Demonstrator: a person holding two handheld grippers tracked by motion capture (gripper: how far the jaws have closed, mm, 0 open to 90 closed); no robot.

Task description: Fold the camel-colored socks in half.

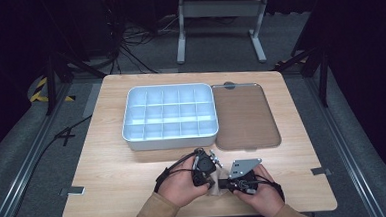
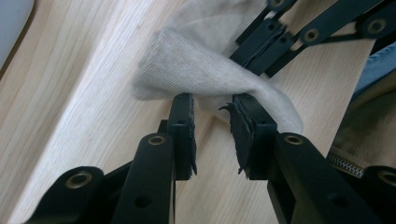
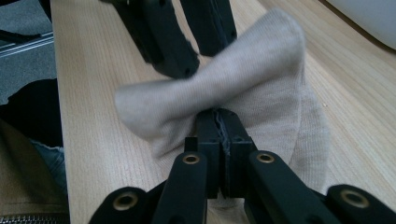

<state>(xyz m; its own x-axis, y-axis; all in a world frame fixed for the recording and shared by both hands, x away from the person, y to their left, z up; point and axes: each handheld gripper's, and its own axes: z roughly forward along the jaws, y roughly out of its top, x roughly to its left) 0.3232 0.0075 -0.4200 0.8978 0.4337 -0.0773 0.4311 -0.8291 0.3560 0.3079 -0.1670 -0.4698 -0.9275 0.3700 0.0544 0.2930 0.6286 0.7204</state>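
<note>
At the table's [image 1: 135,191] near edge, my right gripper [image 3: 219,116] clamps a fold of a beige sock [image 3: 252,88], while my left gripper [image 2: 212,114], jaws parted, straddles its edge. The divided bin [image 1: 170,139] waits at twelve o'clock (empty, as far as I can tell). Likely next: the left closes and folding begins.

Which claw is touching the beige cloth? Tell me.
Touching: right claw, shut on the beige cloth in the right gripper view. Left claw: cannot tell.
</note>
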